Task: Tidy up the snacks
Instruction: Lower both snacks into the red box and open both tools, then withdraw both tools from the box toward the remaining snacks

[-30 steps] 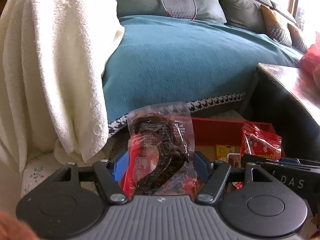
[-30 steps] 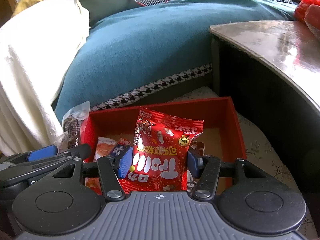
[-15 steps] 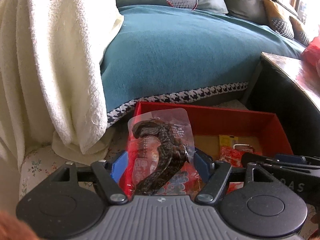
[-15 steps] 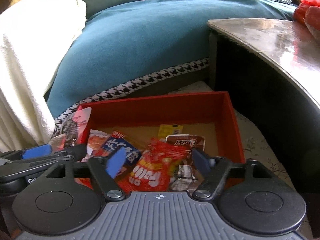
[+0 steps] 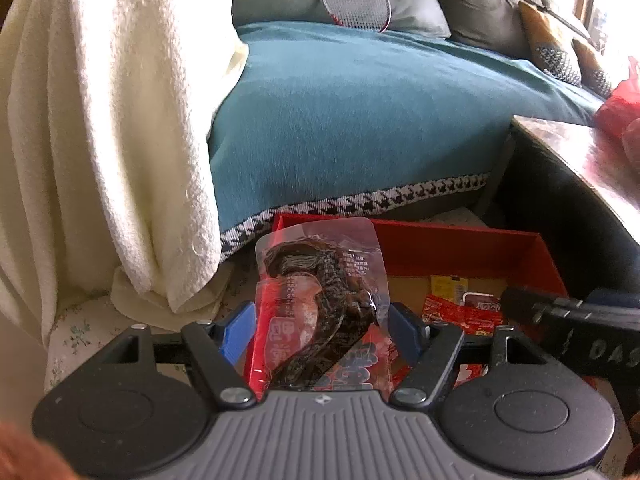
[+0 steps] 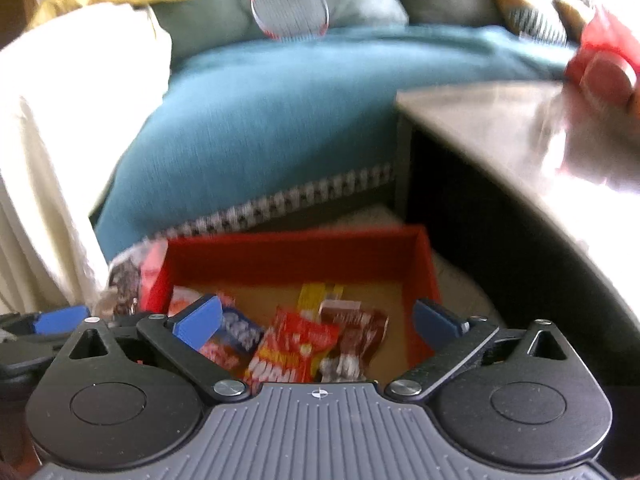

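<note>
— What does your left camera show?
— My left gripper (image 5: 322, 326) is clamped on a clear packet of dark dried snack (image 5: 322, 304), held upright over the near left corner of the red box (image 5: 460, 240) on the floor by the teal sofa (image 5: 352, 120).

— And the right?
— My right gripper (image 6: 318, 322) is spreading its jaws, nothing between them. The red gummy bag (image 6: 294, 350) lies in the box (image 6: 296, 254) among other packets.

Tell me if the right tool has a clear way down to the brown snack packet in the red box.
Probably yes. The right tool is opening with nothing between its jaws, and the brown snack packet lies uncovered in the red box, just below.
</note>
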